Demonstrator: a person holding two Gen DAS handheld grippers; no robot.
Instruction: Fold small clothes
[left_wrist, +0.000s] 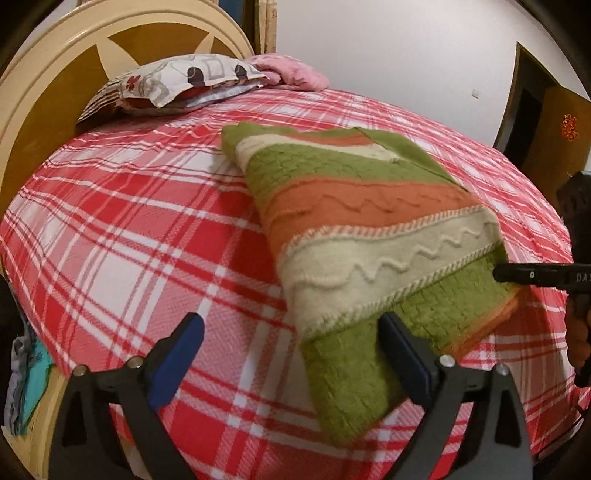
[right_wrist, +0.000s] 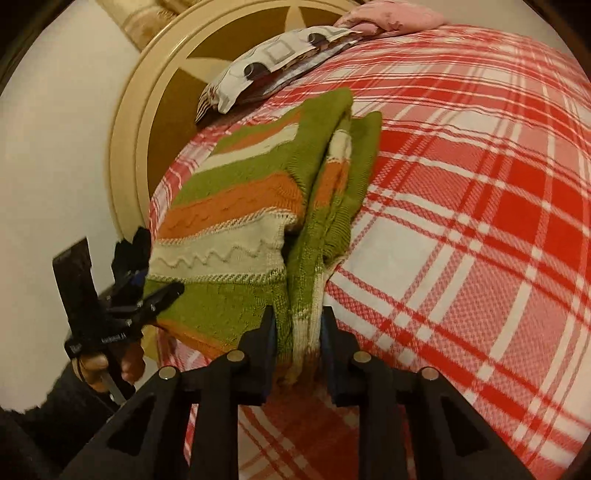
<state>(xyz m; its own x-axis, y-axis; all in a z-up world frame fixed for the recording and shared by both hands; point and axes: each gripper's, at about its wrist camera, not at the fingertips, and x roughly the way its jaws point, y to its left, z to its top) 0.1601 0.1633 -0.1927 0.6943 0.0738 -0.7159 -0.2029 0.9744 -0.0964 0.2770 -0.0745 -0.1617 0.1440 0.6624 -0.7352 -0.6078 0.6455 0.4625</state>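
Note:
A folded knit sweater with green, orange and cream stripes lies on the red plaid bed. My left gripper is open just in front of the sweater's near corner, its right finger resting on the green hem. My right gripper is shut on the sweater's bunched edge, gripping several layers. In the left wrist view the right gripper's finger touches the sweater's right edge. In the right wrist view the left gripper sits at the sweater's left corner.
A patterned pillow and a pink cloth lie at the head of the bed against a rounded cream headboard. A doorway is at the right. Clothes hang off the bed's left side.

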